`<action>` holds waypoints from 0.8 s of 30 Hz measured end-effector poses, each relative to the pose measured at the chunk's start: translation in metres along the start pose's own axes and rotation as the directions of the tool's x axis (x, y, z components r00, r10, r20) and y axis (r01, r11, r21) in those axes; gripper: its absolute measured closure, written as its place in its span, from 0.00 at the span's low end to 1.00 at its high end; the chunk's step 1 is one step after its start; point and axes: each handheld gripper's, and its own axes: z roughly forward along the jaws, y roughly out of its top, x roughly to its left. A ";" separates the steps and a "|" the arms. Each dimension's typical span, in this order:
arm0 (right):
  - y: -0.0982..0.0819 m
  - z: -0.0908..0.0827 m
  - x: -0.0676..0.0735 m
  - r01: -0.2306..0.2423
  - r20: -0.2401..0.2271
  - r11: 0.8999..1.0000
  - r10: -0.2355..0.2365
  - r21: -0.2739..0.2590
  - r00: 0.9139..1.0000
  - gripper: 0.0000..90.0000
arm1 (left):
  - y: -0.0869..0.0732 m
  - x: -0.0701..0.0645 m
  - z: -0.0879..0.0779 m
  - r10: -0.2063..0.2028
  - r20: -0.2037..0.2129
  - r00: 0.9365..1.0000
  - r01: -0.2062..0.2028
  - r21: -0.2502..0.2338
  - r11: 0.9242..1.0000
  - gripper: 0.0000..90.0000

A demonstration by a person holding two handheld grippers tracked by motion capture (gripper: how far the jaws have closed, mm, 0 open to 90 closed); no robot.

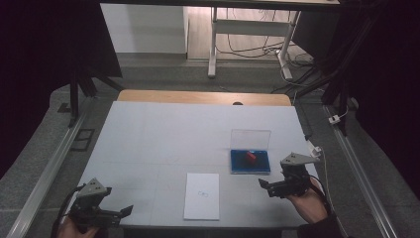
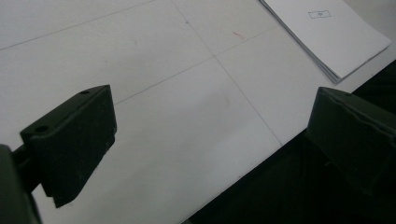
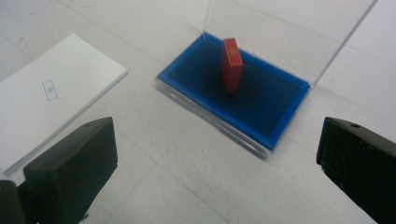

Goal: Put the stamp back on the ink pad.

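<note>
White table top point(image 1: 163, 144) takes up most of the high view, wood edge at the far side. Landmark: the paper stack point(image 1: 202, 196), lying flat near the front edge, small printed mark facing up, probably so a stamp can land on it. Beyond and to the right of the stack, apart from it, sits the blue ink pad case point(image 1: 250, 161) with its clear lid point(image 1: 250, 139) standing open at the back, so the pad is reachable from above. Red stamp block point(image 3: 231, 65) stands upright on the pad inside the case, likely left there to take ink.

Right gripper point(image 1: 265, 187) hovers right of the stack, just in front of the case, jaws spread wide with nothing between them, aimed toward the stamp; reads as set up for a grab. Left gripper point(image 1: 124, 212) sits well left of the stack at the table's front edge, jaws also wide apart and empty, parked out of the way. Neither touches anything.
</note>
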 end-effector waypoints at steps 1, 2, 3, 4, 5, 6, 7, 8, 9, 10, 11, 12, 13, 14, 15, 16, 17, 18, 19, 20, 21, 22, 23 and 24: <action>-0.002 -0.002 -0.001 0.000 0.003 1.000 0.000 0.000 1.000 0.00 | 0.000 0.000 0.000 0.000 0.000 1.000 0.000 0.000 1.000 0.02; -0.003 -0.003 -0.001 -0.006 0.007 1.000 0.006 0.000 1.000 0.00 | 0.000 0.000 0.000 0.000 0.000 1.000 0.000 0.000 1.000 0.02; -0.005 -0.005 -0.001 -0.010 0.009 1.000 0.010 -0.001 1.000 0.00 | 0.000 0.000 0.000 0.000 0.000 1.000 0.000 0.001 1.000 0.02; -0.007 -0.007 -0.001 -0.015 0.012 1.000 0.015 -0.003 1.000 0.00 | 0.000 0.000 0.000 0.000 0.000 1.000 0.000 0.001 1.000 0.02; -0.007 -0.007 -0.001 -0.015 0.012 1.000 0.015 -0.003 1.000 0.00 | 0.000 0.000 0.000 0.000 0.000 1.000 0.000 0.001 1.000 0.02; -0.010 -0.011 -0.002 -0.025 0.017 1.000 0.025 -0.008 1.000 0.00 | 0.000 0.000 0.000 -0.001 0.000 1.000 0.001 0.000 1.000 0.02; -0.012 -0.014 -0.002 -0.027 0.020 1.000 0.028 -0.009 0.999 0.00 | 0.000 0.000 0.000 -0.001 0.000 1.000 0.001 0.000 1.000 0.02; -0.013 -0.016 -0.003 -0.034 0.022 0.999 0.035 -0.012 0.999 0.00 | 0.000 0.000 0.000 -0.001 0.000 1.000 0.001 0.001 1.000 0.02; -0.015 -0.018 -0.003 -0.037 0.023 0.999 0.038 -0.011 0.999 0.00 | 0.000 0.000 0.000 -0.001 0.000 1.000 0.001 0.001 1.000 0.02; -0.016 -0.019 -0.003 -0.041 0.025 0.999 0.041 -0.013 0.999 0.00 | 0.000 0.000 0.000 0.000 0.000 1.000 0.000 0.002 1.000 0.02; -0.016 -0.019 -0.003 -0.041 0.025 0.999 0.041 -0.013 0.999 0.00 | 0.000 0.000 0.000 0.000 0.000 1.000 0.000 0.002 1.000 0.02; -0.020 -0.023 -0.004 -0.047 0.031 0.999 0.047 -0.013 0.998 0.00 | 0.000 0.000 0.000 0.001 -0.001 1.000 -0.001 0.004 1.000 0.02; -0.021 -0.025 -0.004 -0.054 0.029 0.998 0.055 -0.015 0.998 0.00 | 0.000 0.000 0.000 0.001 -0.001 1.000 -0.001 0.004 1.000 0.02; -0.023 -0.026 -0.004 -0.058 0.034 0.998 0.058 -0.015 0.998 0.00 | 0.000 0.000 0.000 0.000 -0.001 1.000 0.000 0.004 1.000 0.02; -0.025 -0.028 -0.004 -0.062 0.034 0.998 0.062 -0.015 0.997 0.00 | 0.000 0.000 0.000 0.000 -0.001 1.000 0.000 0.004 1.000 0.02; -0.027 -0.029 -0.004 -0.066 0.035 0.998 0.066 -0.015 0.997 0.00 | 0.000 0.000 0.000 0.000 -0.001 1.000 0.000 0.003 1.000 0.02; -0.027 -0.029 -0.004 -0.066 0.035 0.998 0.066 -0.015 0.997 0.00 | 0.000 0.000 0.000 0.000 -0.001 1.000 0.000 0.003 1.000 0.02; -0.031 -0.031 -0.005 -0.077 0.037 0.997 0.077 -0.011 0.996 0.00 | 0.000 0.000 0.000 0.000 -0.001 1.000 0.000 0.003 1.000 0.02; -0.032 -0.032 -0.005 -0.081 0.038 0.997 0.081 -0.006 0.996 0.00 | 0.000 0.000 0.000 0.000 -0.001 1.000 0.000 0.003 1.000 0.02; -0.034 -0.033 -0.005 -0.084 0.041 0.996 0.084 -0.001 0.996 0.00 | 0.000 0.000 0.000 0.001 -0.002 1.000 -0.001 0.004 1.000 0.02; -0.036 -0.034 -0.005 -0.085 0.040 0.996 0.085 0.002 0.996 0.00 | 0.000 0.000 0.000 0.001 -0.002 1.000 -0.001 0.004 1.000 0.02; -0.038 -0.035 -0.005 -0.088 0.042 0.996 0.088 0.004 0.995 0.00 | 0.000 0.000 0.000 0.001 -0.001 1.000 -0.001 0.005 1.000 0.02; -0.038 -0.035 -0.005 -0.088 0.042 0.996 0.088 0.004 0.995 0.00 | 0.000 0.000 0.000 0.001 -0.001 1.000 -0.001 0.005 1.000 0.02; -0.040 -0.036 -0.004 -0.090 0.045 0.996 0.090 0.011 0.995 0.00 | 0.000 0.000 0.001 0.002 -0.002 1.000 -0.002 0.006 1.000 0.02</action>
